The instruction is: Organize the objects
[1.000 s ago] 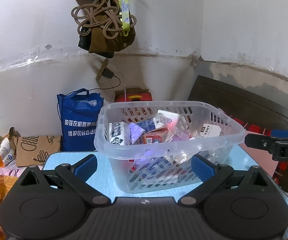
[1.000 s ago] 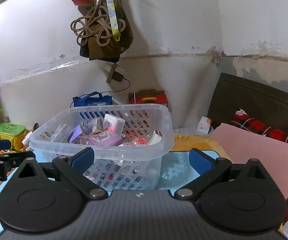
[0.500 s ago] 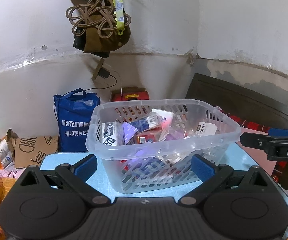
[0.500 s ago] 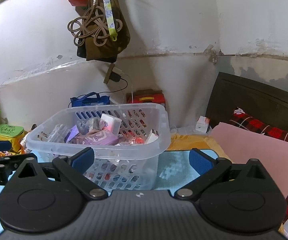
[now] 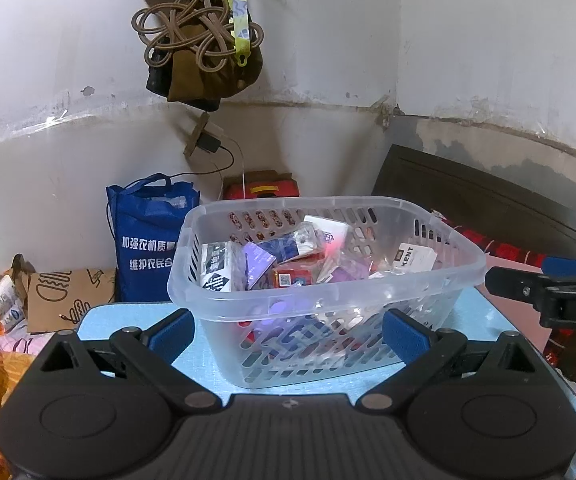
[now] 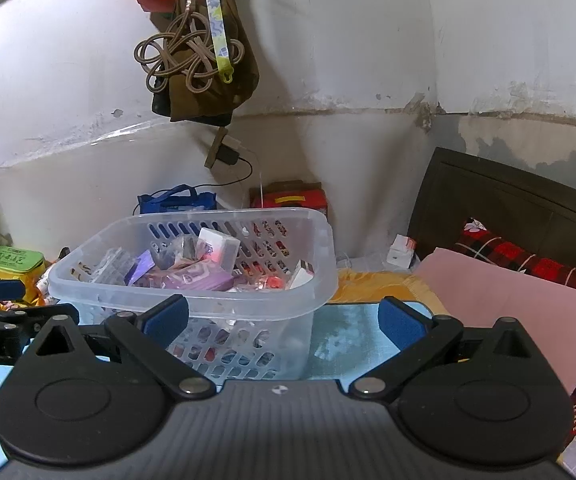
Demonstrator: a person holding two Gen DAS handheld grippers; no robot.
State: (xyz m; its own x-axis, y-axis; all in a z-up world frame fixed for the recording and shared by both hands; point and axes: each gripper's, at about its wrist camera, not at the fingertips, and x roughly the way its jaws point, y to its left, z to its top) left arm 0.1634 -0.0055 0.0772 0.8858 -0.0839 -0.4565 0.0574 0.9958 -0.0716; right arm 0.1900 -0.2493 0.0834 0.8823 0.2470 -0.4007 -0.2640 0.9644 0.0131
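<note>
From the left wrist view, the clear plastic basket [image 5: 324,280] stands on the light blue worktop [image 5: 127,318], toward its far edge, filled with small cartons and wrapped packets [image 5: 283,258]. The left tongs [image 5: 288,334] are spread wide and empty, their blue pads lying to either side of the basket's near wall without a clear touch. The basket looks light but springy: thin perforated walls that would flex under a squeeze, so the thick rolled rim seems the safest place to grip, while the packets are likely slippery and the cartons easily crushed. The right tongs [image 5: 544,294] reach in near the worktop's right edge, just beside the basket's right corner. From the right wrist view, the right tongs [image 6: 283,320] are likewise wide apart and hold nothing; the basket [image 6: 191,284] sits toward the worktop's left side, its near right corner between the pads. Bare worktop [image 6: 348,332] lies open to the right of the basket, giving room to set things down, though the worktop's right edge borders a pink blanket [image 6: 508,300] close by.
</note>
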